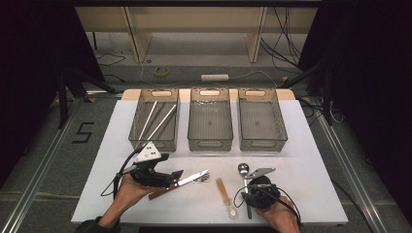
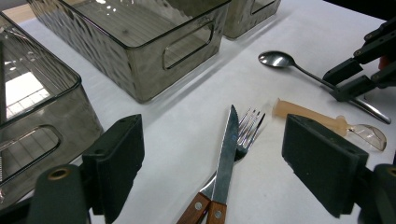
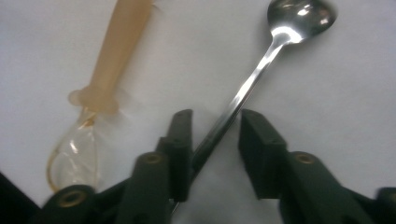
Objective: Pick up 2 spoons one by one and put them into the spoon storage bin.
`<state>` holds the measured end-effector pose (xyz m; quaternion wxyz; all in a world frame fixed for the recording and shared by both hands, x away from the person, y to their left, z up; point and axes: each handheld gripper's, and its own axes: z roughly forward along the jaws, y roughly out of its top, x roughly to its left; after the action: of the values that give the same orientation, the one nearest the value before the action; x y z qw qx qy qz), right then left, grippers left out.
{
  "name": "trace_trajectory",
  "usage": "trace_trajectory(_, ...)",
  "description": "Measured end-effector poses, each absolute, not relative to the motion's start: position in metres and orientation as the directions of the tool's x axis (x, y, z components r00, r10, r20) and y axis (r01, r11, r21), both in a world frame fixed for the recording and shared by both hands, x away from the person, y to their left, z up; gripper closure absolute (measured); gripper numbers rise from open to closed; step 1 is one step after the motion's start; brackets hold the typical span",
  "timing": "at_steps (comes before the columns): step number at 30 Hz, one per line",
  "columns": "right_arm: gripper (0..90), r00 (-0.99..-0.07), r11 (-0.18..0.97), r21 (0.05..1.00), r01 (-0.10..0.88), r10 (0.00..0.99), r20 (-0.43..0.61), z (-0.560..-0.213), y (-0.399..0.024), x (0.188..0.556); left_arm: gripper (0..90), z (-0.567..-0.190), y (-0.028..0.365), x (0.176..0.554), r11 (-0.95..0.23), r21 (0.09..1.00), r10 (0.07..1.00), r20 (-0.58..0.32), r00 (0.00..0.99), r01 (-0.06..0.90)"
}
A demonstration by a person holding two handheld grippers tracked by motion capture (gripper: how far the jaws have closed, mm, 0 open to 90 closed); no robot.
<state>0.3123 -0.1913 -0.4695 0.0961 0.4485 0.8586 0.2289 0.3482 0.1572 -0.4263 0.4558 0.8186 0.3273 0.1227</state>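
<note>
**Two grippers over cutlery on a white desk**

Three clear bins in a row at the far side of the desk; two white chopsticks lying in the leftmost.

Near the front edge, right gripper low over a metal spoon, jaws spread with a clear gap; spoon handle running between them, close against the left jaw, apart from the right one, so not pinched. Spoon flat on the desk, bowl pointing toward the bins. Just beside it, to the left, a plastic spoon with a tan handle and clear bowl, lying untouched.

Left gripper at front left, jaws spread wide and holding nothing. Ahead of them, between the jaws as seen in the left gripper view, a knife and fork with wooden handles, lying side by side and touching, blade partly over the fork.
</note>
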Motion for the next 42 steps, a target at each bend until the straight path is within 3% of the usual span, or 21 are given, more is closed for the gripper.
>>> trace_trajectory(3, 53.8, -0.581, 0.499, 0.472, 0.726, 0.813, 0.034, -0.469, -0.187, 0.311, 20.8, -0.426, 0.157, 0.348, -0.369, 0.829, 0.647, -0.096, 0.756, 0.421)
trace_trajectory(21, 69.5, -0.596, 0.529, 0.463, 0.711, 0.803, -0.002, -0.469, -0.184, 0.308, 21.9, -0.426, 0.155, 0.346, -0.386, 0.824, 0.637, -0.087, 0.766, 0.414)
trace_trajectory(33, 88.8, -0.571, 0.481, 0.483, 0.732, 0.819, 0.051, -0.47, -0.193, 0.31, 22.0, -0.426, 0.154, 0.345, -0.387, 0.824, 0.632, -0.09, 0.77, 0.414)
trace_trajectory(42, 90.0, -0.558, 0.449, 0.492, 0.746, 0.825, 0.092, -0.47, -0.197, 0.312, 21.6, -0.426, 0.154, 0.346, -0.387, 0.822, 0.632, -0.094, 0.769, 0.418)
